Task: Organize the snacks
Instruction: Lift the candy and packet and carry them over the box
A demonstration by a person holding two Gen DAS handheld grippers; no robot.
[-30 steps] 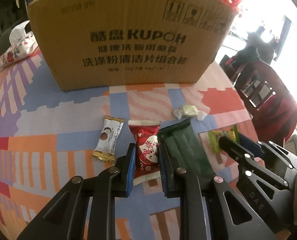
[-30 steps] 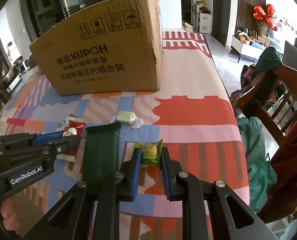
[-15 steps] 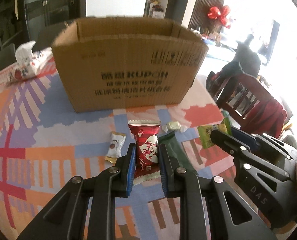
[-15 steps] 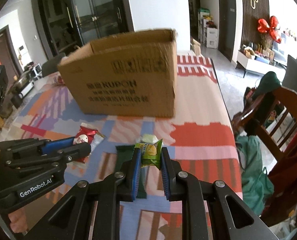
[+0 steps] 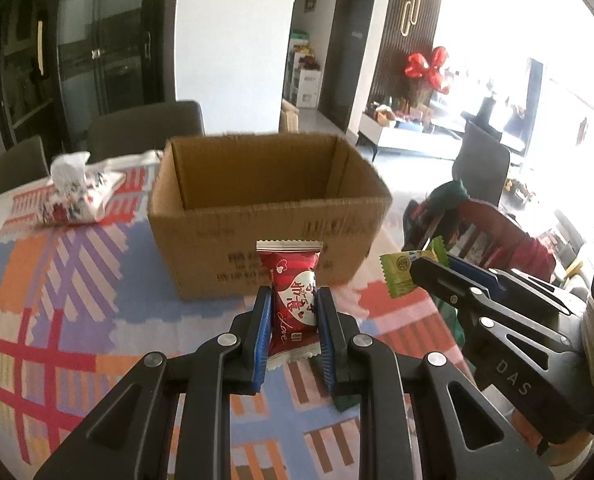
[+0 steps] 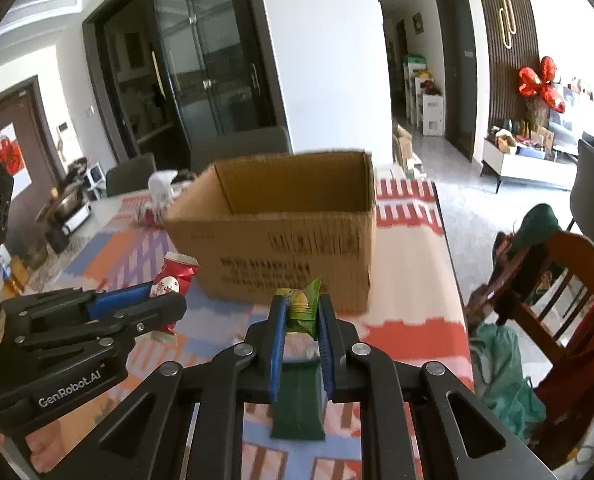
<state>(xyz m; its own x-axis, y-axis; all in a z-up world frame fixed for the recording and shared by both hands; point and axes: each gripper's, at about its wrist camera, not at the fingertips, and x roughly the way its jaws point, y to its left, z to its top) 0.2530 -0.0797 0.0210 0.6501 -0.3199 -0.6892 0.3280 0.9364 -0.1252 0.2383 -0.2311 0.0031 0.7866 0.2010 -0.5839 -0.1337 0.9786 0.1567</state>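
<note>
My left gripper point(image 5: 293, 304) is shut on a red candy packet point(image 5: 291, 292) and holds it in the air in front of the open cardboard box point(image 5: 265, 216). My right gripper point(image 6: 301, 312) is shut on a green candy packet point(image 6: 301, 306), also raised, short of the box point(image 6: 289, 236). The green packet shows in the left wrist view point(image 5: 403, 272) at the right, and the red packet in the right wrist view point(image 6: 173, 280) at the left. A dark green bar packet point(image 6: 299, 400) lies on the table below my right gripper.
The table has a patterned cloth point(image 5: 57, 300). A tissue pack point(image 5: 77, 196) lies left of the box. A wooden chair point(image 6: 557, 300) with clothes stands off the table's right edge.
Both grippers have lifted their packets off the table and risen, so the box's open top and inside now show. The other snacks have dropped out of the left wrist view.
</note>
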